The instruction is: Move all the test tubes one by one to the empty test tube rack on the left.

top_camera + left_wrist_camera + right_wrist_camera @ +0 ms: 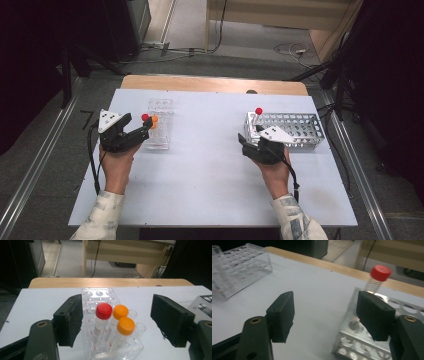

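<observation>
A clear plastic tube rack [160, 125] stands on the left of the white table and holds a red-capped tube [103, 311] and two orange-capped tubes [120, 312] at its near end. My left gripper [144, 131] is open just in front of that end; in the left gripper view the left gripper [117, 316] has its jaws on either side of the three tubes, not touching them. On the right, a metal perforated rack [292, 131] holds one red-capped tube [258, 112] at its left end. My right gripper [250, 137] is open beside that end, holding nothing.
The white table [210, 175] rests on a wooden top whose far edge shows behind it. In the right gripper view the clear rack [239, 267] lies at the far left and the tilted red-capped tube [380, 275] rises behind the right jaw. Cables lie on the floor beyond.
</observation>
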`<state>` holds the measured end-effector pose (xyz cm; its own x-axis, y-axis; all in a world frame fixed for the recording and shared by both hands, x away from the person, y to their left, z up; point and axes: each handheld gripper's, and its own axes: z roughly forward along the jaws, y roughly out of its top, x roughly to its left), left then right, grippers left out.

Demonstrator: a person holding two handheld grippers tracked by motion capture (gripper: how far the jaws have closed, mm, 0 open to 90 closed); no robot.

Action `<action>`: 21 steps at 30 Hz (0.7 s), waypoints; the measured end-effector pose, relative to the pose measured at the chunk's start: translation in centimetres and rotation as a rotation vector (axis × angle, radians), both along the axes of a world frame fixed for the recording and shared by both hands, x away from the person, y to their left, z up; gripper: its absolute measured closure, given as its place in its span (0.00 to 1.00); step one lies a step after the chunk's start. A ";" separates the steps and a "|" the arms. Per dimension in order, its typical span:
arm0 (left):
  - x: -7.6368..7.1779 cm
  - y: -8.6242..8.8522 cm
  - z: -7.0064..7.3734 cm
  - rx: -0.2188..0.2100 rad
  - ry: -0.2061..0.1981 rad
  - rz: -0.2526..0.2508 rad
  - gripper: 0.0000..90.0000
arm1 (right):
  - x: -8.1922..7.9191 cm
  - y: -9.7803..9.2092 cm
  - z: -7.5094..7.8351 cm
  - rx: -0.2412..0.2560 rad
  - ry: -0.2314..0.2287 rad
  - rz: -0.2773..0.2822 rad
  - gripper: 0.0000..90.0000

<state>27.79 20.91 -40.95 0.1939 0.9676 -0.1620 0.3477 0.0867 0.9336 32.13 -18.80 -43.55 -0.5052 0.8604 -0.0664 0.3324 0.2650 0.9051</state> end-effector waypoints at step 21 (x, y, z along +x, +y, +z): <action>-2.2 -5.0 0.2 0.066 -0.021 -0.126 0.21 | 6.6 -1.2 -1.5 -0.002 0.051 -0.137 0.66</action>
